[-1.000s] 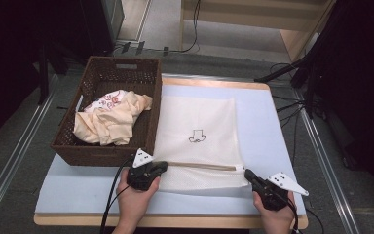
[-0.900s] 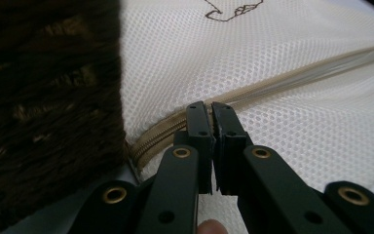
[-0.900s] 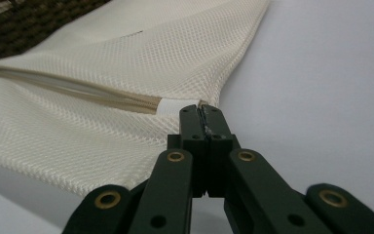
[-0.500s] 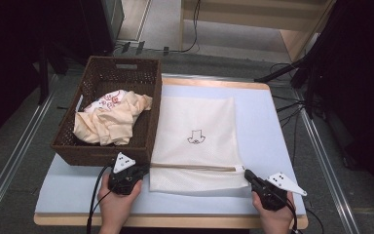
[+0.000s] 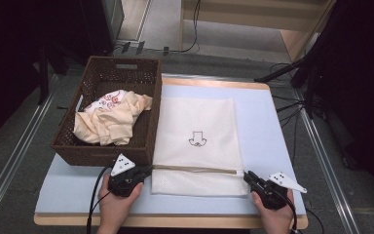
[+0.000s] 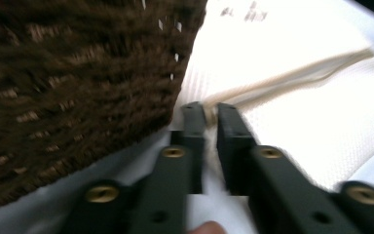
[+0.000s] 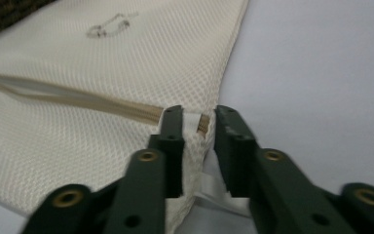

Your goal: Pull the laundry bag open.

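A cream mesh laundry bag (image 5: 195, 141) with a small black print lies flat on the blue mat (image 5: 268, 131). A tan zipper (image 5: 195, 169) runs across its near part. My left gripper (image 5: 148, 170) sits at the zipper's left end, beside the basket corner. Its jaws (image 6: 208, 109) have just been opening and stand slightly apart, the bag's edge at their tips. My right gripper (image 5: 247, 175) is at the zipper's right end. Its jaws (image 7: 197, 114) have also just been opening, and the bag's corner fabric (image 7: 195, 146) lies loosely between them.
A dark wicker basket (image 5: 102, 153) stands at the left of the mat, touching the bag's left edge, with crumpled peach clothes (image 5: 109, 119) inside. The basket wall (image 6: 78, 73) is close to my left jaws. Bare mat lies to the right of the bag.
The left hand moved left toward the basket corner, and the bag's near part now lies stretched flat. Both pairs of jaws show a small gap.
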`<state>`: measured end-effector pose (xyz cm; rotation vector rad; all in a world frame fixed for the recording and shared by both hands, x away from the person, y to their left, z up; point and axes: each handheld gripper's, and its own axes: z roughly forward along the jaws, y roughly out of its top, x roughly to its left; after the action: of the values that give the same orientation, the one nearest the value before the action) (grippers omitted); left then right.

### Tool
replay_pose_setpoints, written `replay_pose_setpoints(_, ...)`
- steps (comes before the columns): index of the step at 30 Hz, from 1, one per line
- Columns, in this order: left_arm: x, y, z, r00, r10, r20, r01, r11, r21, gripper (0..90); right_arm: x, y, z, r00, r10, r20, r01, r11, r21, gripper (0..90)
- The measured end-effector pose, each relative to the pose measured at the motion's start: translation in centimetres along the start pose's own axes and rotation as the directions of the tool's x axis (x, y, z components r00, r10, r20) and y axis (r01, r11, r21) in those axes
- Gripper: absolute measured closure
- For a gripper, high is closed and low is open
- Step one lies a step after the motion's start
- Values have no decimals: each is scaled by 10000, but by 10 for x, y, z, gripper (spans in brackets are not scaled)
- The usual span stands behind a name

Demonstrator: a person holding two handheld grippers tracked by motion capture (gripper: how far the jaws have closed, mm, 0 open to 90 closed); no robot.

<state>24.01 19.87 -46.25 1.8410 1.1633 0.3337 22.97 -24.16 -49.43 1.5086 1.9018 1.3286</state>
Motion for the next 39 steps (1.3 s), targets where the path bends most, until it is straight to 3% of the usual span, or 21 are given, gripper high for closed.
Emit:
replay_pose_setpoints(3, 2, 2, -6, 9991, -59, 410, 65, 9999, -148, 701, -6, 2, -5, 9995, 300, 68, -296, 9982, -530, 606)
replay_pose_setpoints(5, 2, 2, -10, 9987, -72, 504, 86, 9996, -274, 677, -9, 3, -8, 9987, 498, 59, -490, 9944, -938, 613)
replay_pose_setpoints(9, 2, 2, -12, 9987, -80, 494, 99, 9993, -374, 660, -8, 7, -13, 9994, -111, 342, 157, 9902, -1388, 682)
replay_pose_setpoints(12, 0, 2, -13, 9985, -51, 549, 74, 9991, -422, 660, -4, 10, -13, 9999, -128, 16, 129, 9861, -1659, 654)
replay_pose_setpoints(19, -7, 2, -12, 9969, 119, 777, -91, 9993, -364, 661, 6, 13, -4, 9981, -5, -616, -47, 9965, -840, 541)
replay_pose_setpoints(23, -9, 2, -11, 9960, 92, 886, -61, 9994, -351, 671, 8, 15, -5, 9979, -165, -633, 120, 9973, -720, 410)
replay_pose_setpoints(27, -21, 3, -7, 9940, 370, 1026, -352, 9992, -191, 736, 13, 17, -6, 9954, -454, -847, 391, 9964, -754, 318)
replay_pose_setpoints(32, -41, 6, 1, 9840, 890, 1546, -890, 9960, -68, 758, 30, 24, -6, 9906, -909, -1023, 835, 9938, -740, 288)
replay_pose_setpoints(39, -50, 3, 12, 9775, 844, 1933, -910, 9955, 253, 758, 45, 28, -1, 9882, -1080, -1089, 1021, 9931, -580, 285)
